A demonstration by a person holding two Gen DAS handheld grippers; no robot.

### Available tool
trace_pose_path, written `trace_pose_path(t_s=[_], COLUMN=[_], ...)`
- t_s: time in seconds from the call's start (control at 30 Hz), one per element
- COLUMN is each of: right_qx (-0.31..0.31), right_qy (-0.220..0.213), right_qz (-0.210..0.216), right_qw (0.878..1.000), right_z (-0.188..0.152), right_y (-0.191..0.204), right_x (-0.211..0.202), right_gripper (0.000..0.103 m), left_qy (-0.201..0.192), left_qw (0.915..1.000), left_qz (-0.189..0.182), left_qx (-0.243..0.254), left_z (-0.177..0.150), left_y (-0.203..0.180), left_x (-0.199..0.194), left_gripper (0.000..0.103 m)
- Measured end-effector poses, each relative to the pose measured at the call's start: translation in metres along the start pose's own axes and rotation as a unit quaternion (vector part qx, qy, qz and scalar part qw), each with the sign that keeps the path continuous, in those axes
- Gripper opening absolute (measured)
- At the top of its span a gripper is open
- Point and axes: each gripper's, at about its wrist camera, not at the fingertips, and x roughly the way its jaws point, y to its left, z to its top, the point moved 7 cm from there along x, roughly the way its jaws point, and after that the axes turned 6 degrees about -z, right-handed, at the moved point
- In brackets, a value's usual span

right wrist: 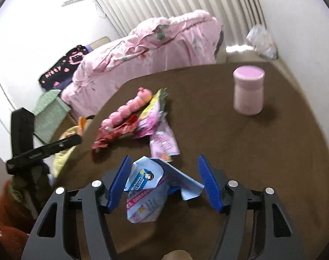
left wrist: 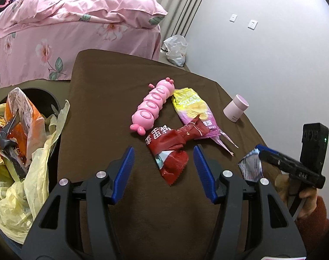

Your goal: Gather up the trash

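A: Crinkled foil-film, red: the red wrapper (left wrist: 167, 151) lies flat on the brown tablecloth (left wrist: 112, 86), just ahead of the left gripper (left wrist: 163, 158), whose blue pads stand wide apart, one on each side of the wrapper's near end and holding nothing. How would it handle?

B: Judged light, limp and somewhat slippery, not fragile. The twisted waist at mid-length, bunched and raised off the cloth, looks the best place to pinch; a flat edge would likely slide.

A: And the right gripper (right wrist: 163, 179)?

B: Spread wide as well. The pale blue wrapper (right wrist: 146, 189) sits between its pads, folded and creased; whether the left pad touches it cannot be told. It is not clamped.

A: Farther out?

B: The yellow-and-purple chip bag (left wrist: 191, 110), partly under the red one, beside the pink caterpillar toy (left wrist: 152, 106); then the pink jar (right wrist: 248, 91), standing apart. The yellow-lined trash bin (left wrist: 23, 151), already holding packets, sits off the table's left edge.
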Motion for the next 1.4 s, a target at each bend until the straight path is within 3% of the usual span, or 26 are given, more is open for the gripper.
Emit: trace_pose_path(t_s=[0.2,0.47,0.63,0.9,1.1,1.13,1.17,1.2,1.3,1.4], right_qx=[-0.105,-0.151,-0.218,-0.302,-0.319,-0.308,-0.299,-0.286,-0.264,-0.245], right_qy=[0.032,0.045,0.041,0.026,0.036,0.043,0.044,0.041,0.038,0.039], right_qz=[-0.009,-0.045,-0.088,-0.097,-0.057,-0.045,-0.041,-0.044,-0.052,-0.047], right_qw=[0.994,0.986,0.971,0.948,0.945,0.949,0.952,0.956,0.962,0.967], right_z=[-0.033,-0.052,-0.056,-0.063,-0.073,-0.072,-0.071,-0.069,-0.061,-0.058], right_y=[0.050,0.060,0.073,0.091,0.104,0.104,0.104,0.103,0.098,0.094], right_x=[0.006,0.012,0.016,0.015,0.015,0.016,0.017,0.017,0.017,0.016], right_gripper=[0.061,0.061,0.061,0.060,0.060,0.059,0.052,0.039,0.021,0.016], left_qy=[0.001,-0.007,-0.008,-0.009,-0.013,-0.012,-0.011,-0.011,-0.012,-0.012], left_qw=[1.0000,0.9999,0.9999,0.9998,0.9997,0.9996,0.9996,0.9996,0.9995,0.9994], left_qz=[0.002,0.005,0.007,0.011,0.010,0.009,0.007,0.006,0.004,0.005], left_qx=[-0.004,-0.006,-0.007,-0.016,-0.020,-0.022,-0.024,-0.024,-0.028,-0.033], left_z=[0.000,0.002,0.001,0.000,0.000,-0.001,-0.002,-0.002,-0.003,-0.003], left_y=[0.001,0.002,0.004,0.009,0.010,0.011,0.012,0.012,0.015,0.018], left_x=[0.002,-0.004,-0.006,-0.006,-0.007,-0.007,-0.007,-0.007,-0.009,-0.011], left_gripper=[0.054,0.054,0.054,0.054,0.054,0.054,0.054,0.054,0.054,0.054])
